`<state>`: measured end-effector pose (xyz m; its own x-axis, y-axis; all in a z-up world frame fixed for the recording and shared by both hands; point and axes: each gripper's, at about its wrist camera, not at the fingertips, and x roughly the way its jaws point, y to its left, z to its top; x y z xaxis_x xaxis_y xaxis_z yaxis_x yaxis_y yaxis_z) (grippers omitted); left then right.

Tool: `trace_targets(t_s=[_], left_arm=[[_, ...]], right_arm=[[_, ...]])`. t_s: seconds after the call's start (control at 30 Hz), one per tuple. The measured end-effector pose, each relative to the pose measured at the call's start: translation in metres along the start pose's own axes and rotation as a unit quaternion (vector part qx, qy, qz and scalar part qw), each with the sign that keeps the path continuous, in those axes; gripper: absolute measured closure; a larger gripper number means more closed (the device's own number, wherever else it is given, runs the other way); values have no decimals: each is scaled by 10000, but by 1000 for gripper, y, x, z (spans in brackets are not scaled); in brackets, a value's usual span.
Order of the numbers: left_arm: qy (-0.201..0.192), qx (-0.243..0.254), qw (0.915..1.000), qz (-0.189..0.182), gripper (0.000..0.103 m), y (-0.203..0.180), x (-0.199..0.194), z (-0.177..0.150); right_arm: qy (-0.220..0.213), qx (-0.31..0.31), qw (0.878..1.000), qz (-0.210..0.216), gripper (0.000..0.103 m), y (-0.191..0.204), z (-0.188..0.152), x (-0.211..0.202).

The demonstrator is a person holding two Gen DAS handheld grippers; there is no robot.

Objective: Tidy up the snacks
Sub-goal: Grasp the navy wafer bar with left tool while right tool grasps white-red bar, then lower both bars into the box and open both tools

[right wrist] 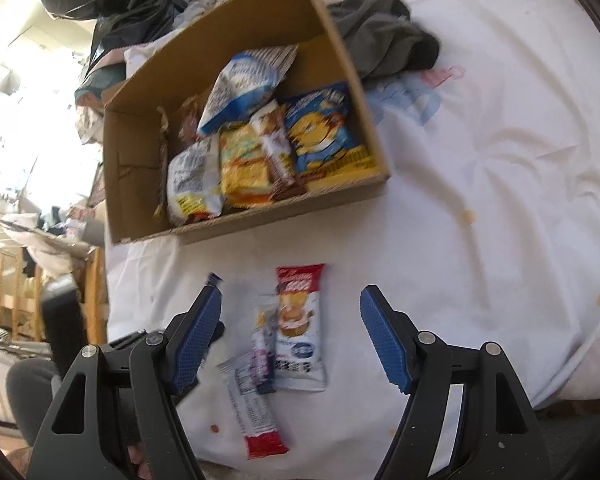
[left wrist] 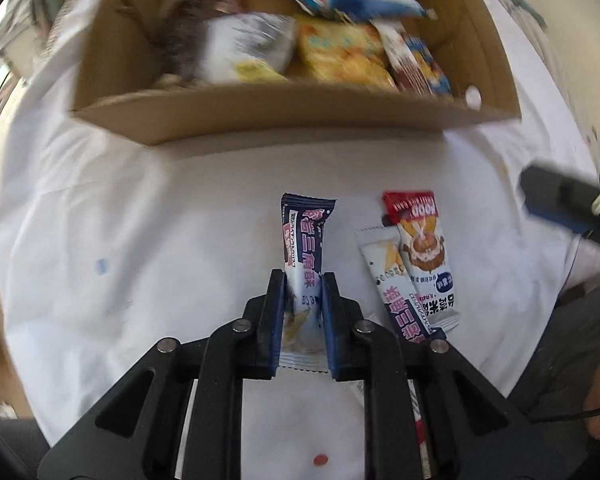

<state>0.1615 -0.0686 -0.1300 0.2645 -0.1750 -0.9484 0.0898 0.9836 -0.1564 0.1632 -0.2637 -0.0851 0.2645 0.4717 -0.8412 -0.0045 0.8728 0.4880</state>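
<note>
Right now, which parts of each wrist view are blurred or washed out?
Left wrist view: cardboard box and its snacks smeared, the purple snack bar in the left gripper sharp. Right wrist view: window area at left blown out, box contents slightly soft, right gripper clear.

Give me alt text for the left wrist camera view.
The left gripper is shut on a navy snack bar lying on a white sheet. Two more bars lie beside it, a cardboard box of snacks behind.

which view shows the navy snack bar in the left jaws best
The left wrist view: the navy-wrapped snack bar stands centred, pinched in the shut left gripper, print readable. The right wrist view shows only its navy tip behind that gripper's own finger.
</note>
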Motion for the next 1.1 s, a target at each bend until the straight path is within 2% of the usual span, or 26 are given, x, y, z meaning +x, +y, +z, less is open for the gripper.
trace_targets(t_s=[0.1, 0.13, 0.23, 0.3, 0.4, 0.5, 0.6, 0.8, 0.87, 0.9, 0.97, 1.1], left_arm=[[-245, -403, 9988, 105, 89, 19, -25, -1], [-291, -523, 9981, 137, 89, 25, -31, -2], [-422, -979, 9940, 245, 89, 46, -47, -2], [-488, -1159, 9914, 354, 89, 59, -50, -3], [-477, -1313, 9891, 471, 89, 73, -47, -2], [-438, -1484, 9871, 419, 89, 80, -44, -4], [-469, -1496, 9869, 379, 89, 79, -43, -3], [-562, -1452, 9870, 388, 88, 77, -48, 0], [-592, -1472, 9864, 422, 88, 79, -50, 1], [-608, -1474, 9861, 466, 89, 80, -51, 1], [-640, -1456, 9853, 618, 89, 82, -53, 0], [-666, -1591, 9831, 617, 89, 90, -57, -3]], right_arm=[[610, -57, 9972, 435, 35, 7, -6, 19], [764, -150, 9959, 456, 41, 12, -10, 24], [1082, -726, 9914, 135, 49, 33, -24, 37], [1285, -1141, 9851, -18, 49, 46, -35, 44], [1642, -1307, 9777, -113, 49, 52, -46, 57], [2054, -1486, 9667, -336, 49, 54, -60, 72], [2308, -1660, 9580, -373, 49, 58, -68, 81], [2240, -2124, 9486, -696, 50, 76, -78, 93], [2153, -2461, 9414, -829, 71, 83, -81, 96], [2141, -2502, 9404, -845, 71, 85, -82, 97], [2126, -2447, 9437, -655, 71, 85, -78, 96], [1989, -2259, 9536, -120, 71, 88, -69, 84]])
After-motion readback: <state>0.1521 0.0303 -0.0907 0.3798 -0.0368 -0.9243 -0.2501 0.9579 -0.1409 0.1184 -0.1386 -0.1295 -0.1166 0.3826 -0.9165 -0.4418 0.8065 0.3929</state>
